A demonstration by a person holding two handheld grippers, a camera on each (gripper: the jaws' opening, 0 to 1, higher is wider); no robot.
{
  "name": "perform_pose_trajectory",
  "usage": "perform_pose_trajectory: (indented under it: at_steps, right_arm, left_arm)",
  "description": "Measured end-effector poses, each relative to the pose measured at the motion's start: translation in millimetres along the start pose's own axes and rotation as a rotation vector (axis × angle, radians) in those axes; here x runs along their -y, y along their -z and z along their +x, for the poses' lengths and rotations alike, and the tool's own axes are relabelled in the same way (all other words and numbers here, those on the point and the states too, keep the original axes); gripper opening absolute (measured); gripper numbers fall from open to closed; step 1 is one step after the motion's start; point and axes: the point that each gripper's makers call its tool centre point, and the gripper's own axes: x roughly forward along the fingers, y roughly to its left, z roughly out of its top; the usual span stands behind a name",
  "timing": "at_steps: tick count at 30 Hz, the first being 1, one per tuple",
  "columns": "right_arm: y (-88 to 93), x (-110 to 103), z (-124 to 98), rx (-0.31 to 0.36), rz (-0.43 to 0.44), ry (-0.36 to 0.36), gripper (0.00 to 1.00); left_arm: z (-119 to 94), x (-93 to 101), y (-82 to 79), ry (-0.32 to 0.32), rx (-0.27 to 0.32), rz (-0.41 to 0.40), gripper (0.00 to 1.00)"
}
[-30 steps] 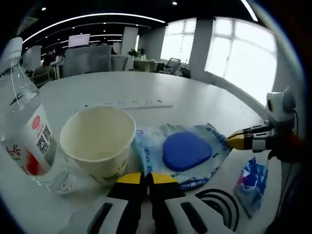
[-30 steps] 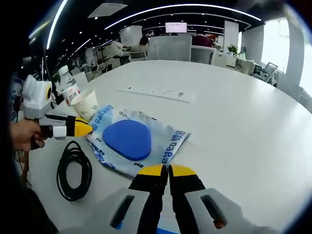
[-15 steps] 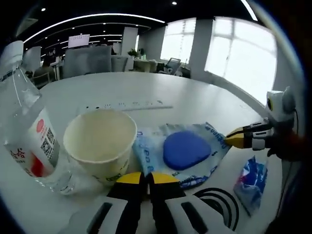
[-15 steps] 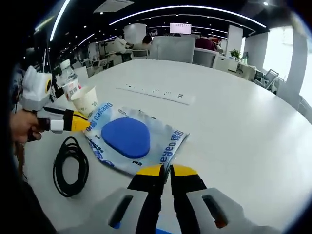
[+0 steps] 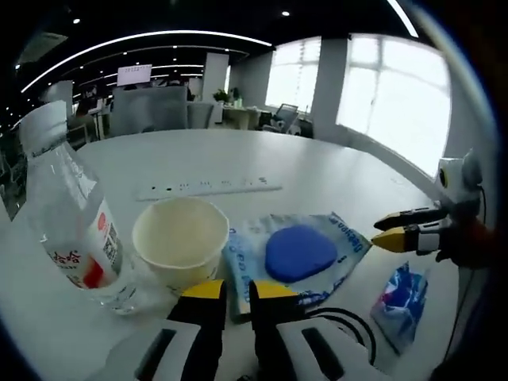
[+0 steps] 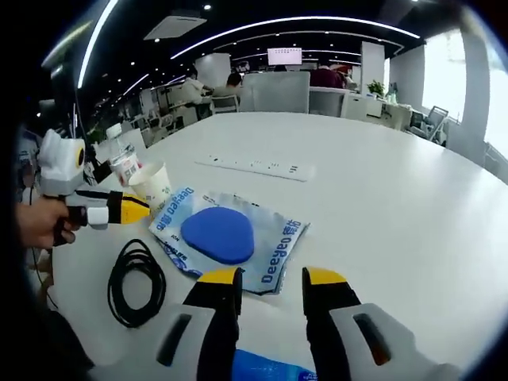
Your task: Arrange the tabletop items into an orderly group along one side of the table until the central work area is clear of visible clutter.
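Right gripper view has changed most: the right gripper (image 6: 270, 278), whose yellow-tipped jaws were pressed together half a second ago, now stands with a clear gap between them and nothing held. Beyond the tips, toward 11 o'clock, lies the blue-and-white packet (image 6: 230, 236) with its blue pad, flat on the white table (image 6: 397, 198). A coiled black cable (image 6: 136, 278) sits at 9 o'clock of the packet, just beside it. A small blue wrapper (image 6: 266, 369) lies between the jaw bases at 6 o'clock.

In the left gripper view the left gripper (image 5: 235, 290) has also parted its jaws, only slightly, and grips nothing; before they were closed. The paper cup (image 5: 181, 242) and water bottle (image 5: 75, 222) sit lower and further right in the picture than before, as the camera has shifted. The cup stands upright at 11 o'clock of the tips, touching the packet's (image 5: 298, 255) edge; the bottle is just beside the cup at its 9 o'clock.

This view shows the cup's empty inside and the bottle's red label plainly, small and distant in the other. The power strip (image 5: 208, 188) lies across the table at 12 o'clock. At 3 o'clock the right gripper (image 5: 385, 228) appears, jaws apart, with the wrapper (image 5: 399, 295) below it.
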Motion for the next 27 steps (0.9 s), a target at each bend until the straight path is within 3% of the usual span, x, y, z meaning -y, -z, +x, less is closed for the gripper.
perform_pose_trajectory:
  at_steps: [8,13,17,27]
  right_arm:
    - [6.0,8.5,-24.8,0.017,-0.021,0.01,0.42]
    - [14.0,18.8,-54.5,0.027,-0.022,0.028,0.47]
    - [27.8,24.1,-67.9,0.019,-0.023,0.038,0.5]
    - [62.8,27.6,-93.9,-0.005,0.021,0.026,0.53]
  left_arm:
    - [-19.5,20.9,3.5,0.025,0.023,0.011,0.19]
    - [-30.4,49.3,17.3,0.071,0.017,0.05,0.24]
    - [-38.3,76.4,30.4,0.116,0.005,0.076,0.29]
    - [-48.3,121.6,42.1,0.204,-0.01,0.092,0.32]
